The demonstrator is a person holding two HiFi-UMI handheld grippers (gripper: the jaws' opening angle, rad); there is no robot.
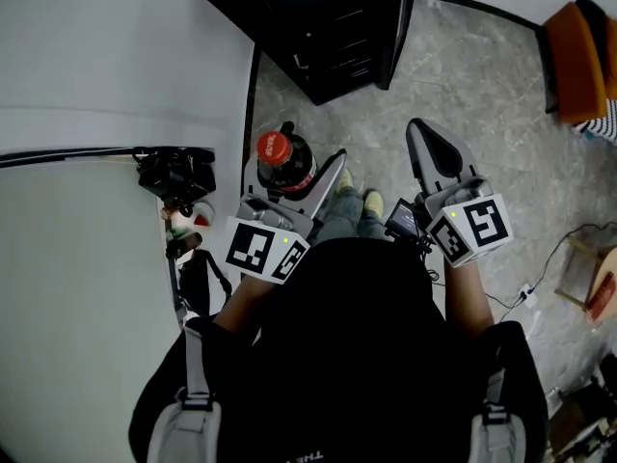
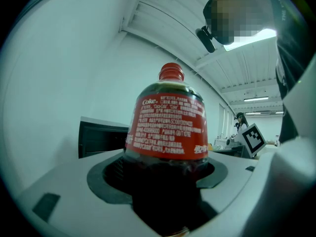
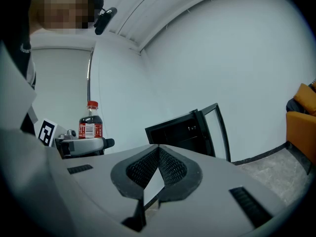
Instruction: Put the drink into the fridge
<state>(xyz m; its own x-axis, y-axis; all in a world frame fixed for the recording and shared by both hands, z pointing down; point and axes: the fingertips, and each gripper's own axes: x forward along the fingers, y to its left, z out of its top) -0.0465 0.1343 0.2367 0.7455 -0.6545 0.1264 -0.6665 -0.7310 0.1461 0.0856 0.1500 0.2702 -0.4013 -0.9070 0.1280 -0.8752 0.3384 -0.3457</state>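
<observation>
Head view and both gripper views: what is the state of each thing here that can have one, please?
Coke bottle, upright, red cap on, gripped.
Left gripper, closed on the Coke bottle.
Right gripper, jaws together, empty.
Fridge, door open.

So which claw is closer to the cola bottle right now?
Left. The left claw grips the cola bottle around its body; the right claw, shut and empty, is apart on the bottle's right.
</observation>
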